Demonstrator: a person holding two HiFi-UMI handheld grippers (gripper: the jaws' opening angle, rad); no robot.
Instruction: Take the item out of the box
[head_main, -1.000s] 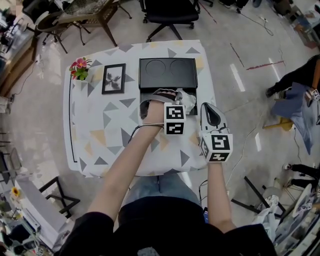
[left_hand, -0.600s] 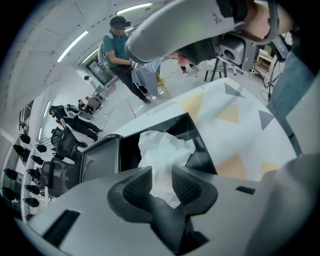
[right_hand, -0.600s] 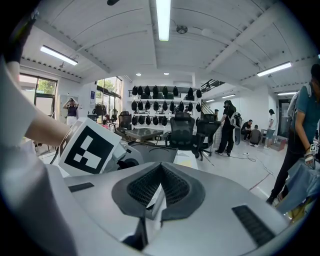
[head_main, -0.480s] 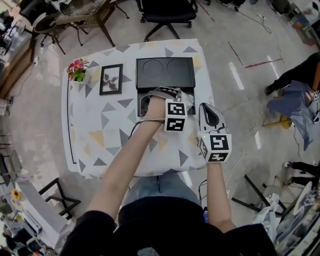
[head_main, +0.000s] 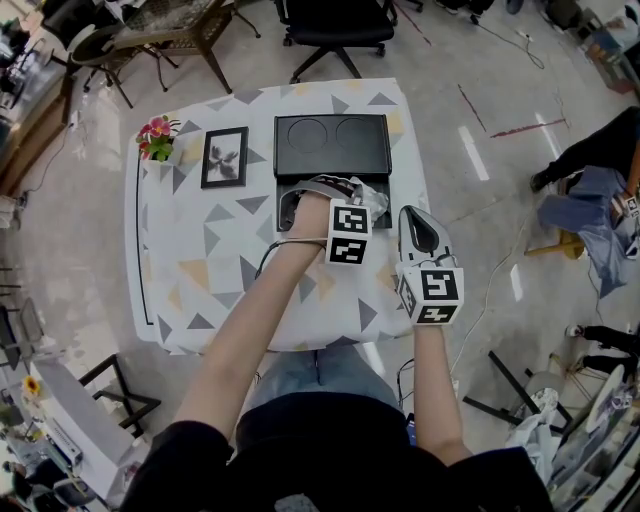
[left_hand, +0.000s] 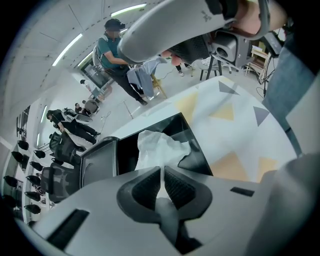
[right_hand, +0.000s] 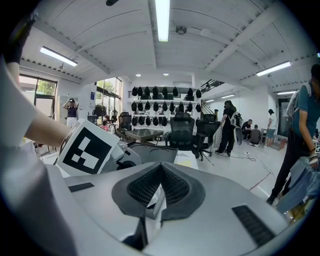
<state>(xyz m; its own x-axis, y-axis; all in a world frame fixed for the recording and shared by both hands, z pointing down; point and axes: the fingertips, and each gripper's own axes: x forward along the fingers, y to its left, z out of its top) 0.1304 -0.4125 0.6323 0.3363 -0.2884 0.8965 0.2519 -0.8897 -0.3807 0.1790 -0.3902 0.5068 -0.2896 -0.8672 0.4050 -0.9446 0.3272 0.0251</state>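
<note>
Pinching the paper (left_hand: 159, 145) in the box (left_hand: 199, 159), my left tongs (left_hand: 162, 170) have just closed; my right tongs (right_hand: 161, 169) rest shut beside it.

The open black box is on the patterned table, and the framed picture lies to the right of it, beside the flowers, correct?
No. The head view shows the framed picture lying to the left of the open black box, not the right. It is on the patterned table, beside the flowers, as you said.
</note>
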